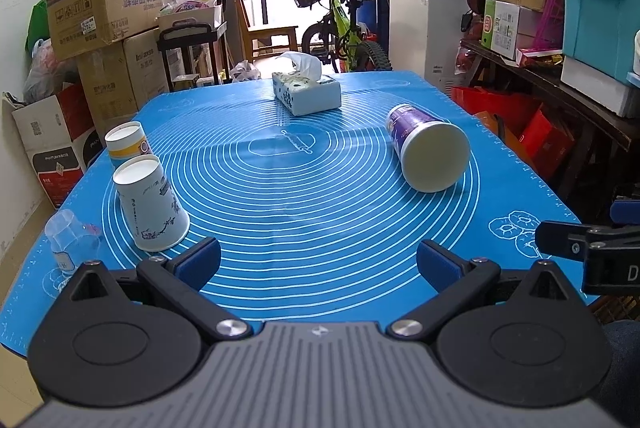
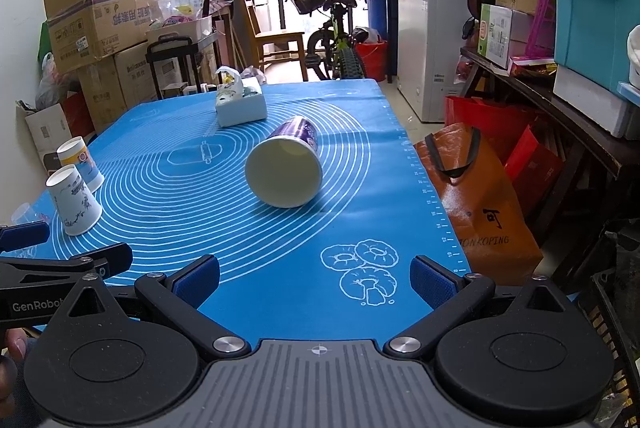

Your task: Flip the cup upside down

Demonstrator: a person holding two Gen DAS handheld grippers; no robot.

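Observation:
A purple-and-white paper cup (image 1: 426,144) lies on its side on the blue mat (image 1: 304,196), mouth toward me; it also shows in the right wrist view (image 2: 286,168). Two paper cups stand upside down at the left: a white one with ink drawing (image 1: 150,204) (image 2: 76,202) and a yellow-banded one (image 1: 128,144) (image 2: 82,162) behind it. A clear plastic cup (image 1: 72,244) stands upside down at the near left. My left gripper (image 1: 318,264) is open and empty over the mat's near edge. My right gripper (image 2: 316,278) is open and empty, well short of the lying cup.
A tissue box (image 1: 306,90) (image 2: 240,104) sits at the mat's far end. Cardboard boxes (image 1: 100,12) stack on the left, a bicycle (image 1: 340,24) and white freezer (image 1: 428,16) behind, an orange bag (image 2: 480,196) and shelving at the right beside the table.

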